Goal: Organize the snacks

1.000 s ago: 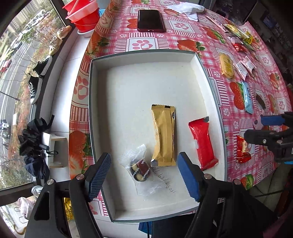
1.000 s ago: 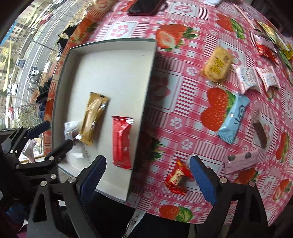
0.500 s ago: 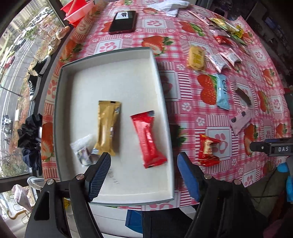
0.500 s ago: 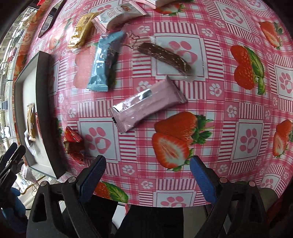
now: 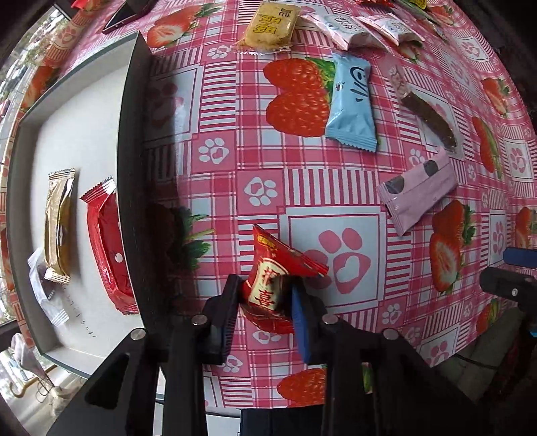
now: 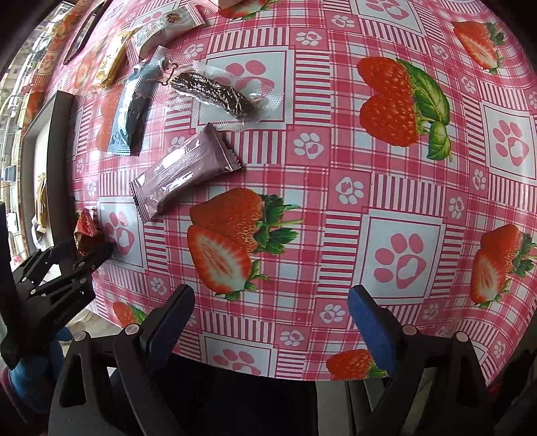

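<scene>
My left gripper [image 5: 265, 298] is shut on a small red candy packet [image 5: 272, 271] lying on the strawberry tablecloth, just right of the grey tray [image 5: 132, 174]. The tray holds a gold bar [image 5: 60, 224], a red bar [image 5: 107, 248] and a clear packet [image 5: 47, 295]. In the right wrist view the left gripper [image 6: 90, 248] grips the same red packet [image 6: 87, 231] at the far left. My right gripper [image 6: 268, 312] is open and empty over the table's near edge, below a pink bar [image 6: 184, 171].
Loose snacks lie on the cloth: a pink bar [image 5: 419, 194], a light blue packet [image 5: 352, 100], a dark stick in clear wrap [image 5: 429, 117], a yellow biscuit pack [image 5: 272, 26] and white packets [image 5: 349, 30]. A phone [image 5: 124, 16] lies at the far left.
My left gripper moved right from over the tray to the table and shut on the red candy packet. My right gripper drifted further right along the table edge and stayed open.
</scene>
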`<state>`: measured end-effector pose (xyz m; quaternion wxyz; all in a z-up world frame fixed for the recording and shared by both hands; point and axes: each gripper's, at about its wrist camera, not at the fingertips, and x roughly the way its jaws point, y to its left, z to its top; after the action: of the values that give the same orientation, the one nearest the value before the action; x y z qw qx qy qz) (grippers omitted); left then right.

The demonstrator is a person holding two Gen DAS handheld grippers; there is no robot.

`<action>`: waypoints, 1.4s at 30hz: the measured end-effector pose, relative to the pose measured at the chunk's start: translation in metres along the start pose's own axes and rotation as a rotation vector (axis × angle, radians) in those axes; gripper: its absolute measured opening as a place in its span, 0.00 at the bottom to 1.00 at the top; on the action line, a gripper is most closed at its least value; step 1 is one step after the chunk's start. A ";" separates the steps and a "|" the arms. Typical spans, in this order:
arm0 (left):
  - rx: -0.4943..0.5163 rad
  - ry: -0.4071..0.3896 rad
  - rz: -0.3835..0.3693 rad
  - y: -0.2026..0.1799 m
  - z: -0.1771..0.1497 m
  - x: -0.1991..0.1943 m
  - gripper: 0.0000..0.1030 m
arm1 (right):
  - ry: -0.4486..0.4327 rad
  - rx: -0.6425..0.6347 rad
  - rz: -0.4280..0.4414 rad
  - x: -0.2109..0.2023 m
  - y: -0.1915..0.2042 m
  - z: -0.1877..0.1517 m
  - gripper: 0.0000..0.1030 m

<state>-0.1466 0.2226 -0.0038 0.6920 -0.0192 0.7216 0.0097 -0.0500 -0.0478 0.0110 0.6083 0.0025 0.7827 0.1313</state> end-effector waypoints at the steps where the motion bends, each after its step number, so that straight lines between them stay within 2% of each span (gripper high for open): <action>1: -0.009 -0.005 -0.026 0.002 0.001 -0.003 0.30 | 0.001 -0.014 -0.012 -0.002 0.001 0.005 0.91; 4: -0.035 -0.069 -0.046 0.007 0.002 -0.019 0.30 | -0.014 -0.039 -0.014 -0.009 0.001 0.024 0.91; 8: -0.134 -0.154 -0.031 0.028 0.001 -0.055 0.30 | -0.018 -0.039 0.001 -0.016 0.005 0.050 0.91; 12: -0.234 -0.217 0.076 0.066 -0.003 -0.086 0.31 | -0.012 -0.046 0.010 -0.024 0.007 0.054 0.91; 14: -0.272 -0.225 0.138 0.086 -0.002 -0.087 0.36 | -0.019 -0.062 0.002 -0.029 0.006 0.057 0.91; 16: -0.282 -0.216 0.202 0.100 -0.002 -0.078 0.60 | -0.031 -0.068 0.001 -0.035 0.005 0.060 0.91; 18: -0.276 -0.183 0.262 0.105 -0.002 -0.068 0.61 | -0.036 -0.064 0.000 -0.031 0.004 0.068 0.91; 20: -0.274 -0.164 0.248 0.105 -0.005 -0.071 0.61 | -0.027 -0.053 0.008 -0.029 0.002 0.071 0.91; 21: -0.262 -0.171 0.223 0.100 -0.003 -0.077 0.61 | -0.021 -0.054 0.009 -0.030 0.000 0.074 0.91; 23: -0.200 -0.191 0.190 0.081 0.007 -0.089 0.68 | -0.012 -0.058 0.003 -0.033 -0.002 0.073 0.91; 25: -0.113 -0.214 0.178 0.055 0.027 -0.094 0.78 | -0.009 -0.061 0.003 -0.038 -0.005 0.070 0.91; 29: 0.016 -0.204 0.145 0.013 0.080 -0.081 0.78 | -0.011 -0.048 -0.009 -0.041 -0.013 0.074 0.91; 34: 0.058 -0.159 0.140 -0.006 0.139 -0.043 0.78 | -0.005 -0.014 -0.012 -0.038 -0.025 0.075 0.91; 39: 0.135 -0.135 0.171 -0.018 0.173 -0.014 0.78 | -0.033 0.028 -0.015 -0.042 -0.038 0.072 0.91; 42: 0.154 -0.125 0.166 -0.019 0.184 -0.004 0.78 | -0.049 0.011 -0.033 -0.047 -0.033 0.082 0.91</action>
<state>0.0382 0.2106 -0.0068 0.7317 0.0945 0.6749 0.0126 0.0455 -0.0704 0.0306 0.6294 -0.0038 0.7682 0.1171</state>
